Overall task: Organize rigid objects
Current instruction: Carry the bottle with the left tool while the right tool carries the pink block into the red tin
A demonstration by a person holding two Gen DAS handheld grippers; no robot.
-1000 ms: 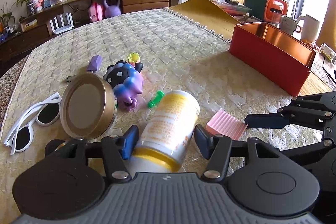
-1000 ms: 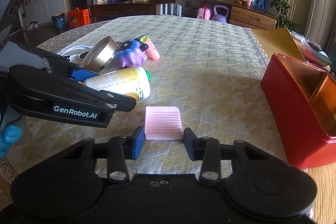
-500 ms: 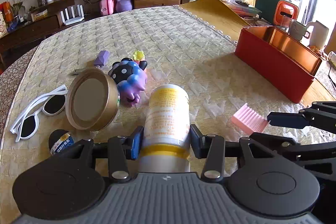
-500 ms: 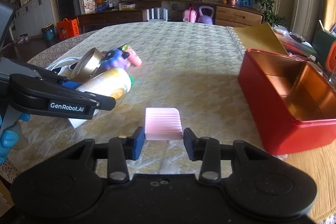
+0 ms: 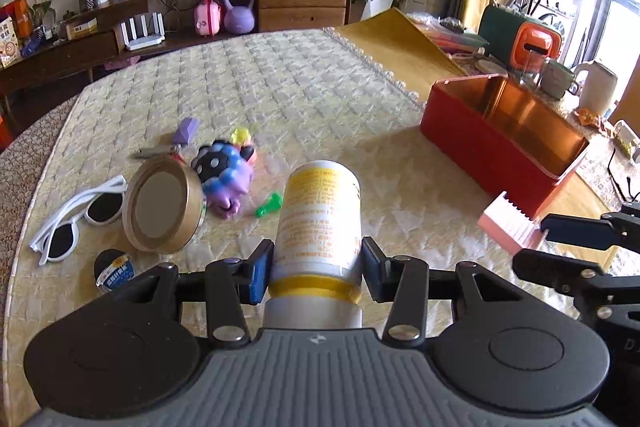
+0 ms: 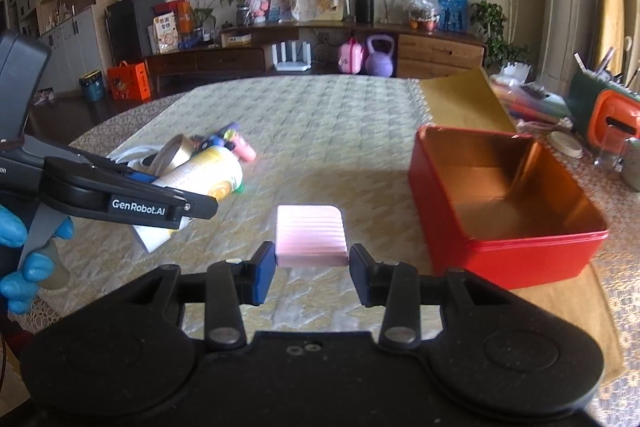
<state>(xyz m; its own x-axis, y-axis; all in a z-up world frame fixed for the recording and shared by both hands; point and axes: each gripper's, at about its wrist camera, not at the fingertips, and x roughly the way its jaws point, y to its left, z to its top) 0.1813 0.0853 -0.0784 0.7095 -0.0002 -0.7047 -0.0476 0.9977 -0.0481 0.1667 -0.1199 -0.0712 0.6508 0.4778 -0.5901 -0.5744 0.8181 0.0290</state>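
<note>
left gripper clamping the yellow-label bottle, right gripper pinching the pink ribbed block, both hanging near red tin

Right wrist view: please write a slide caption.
Right gripper holds a pink ribbed block beside an open red tin.

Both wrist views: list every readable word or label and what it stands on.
"GenRobot.AI": white print on the left claw's black finger, right wrist view.
Yellow-and-white bottle: orange print, too blurred to read.
Small blue-labelled black object: characters too small to read.
Cabinet boxes: unreadable.
</note>
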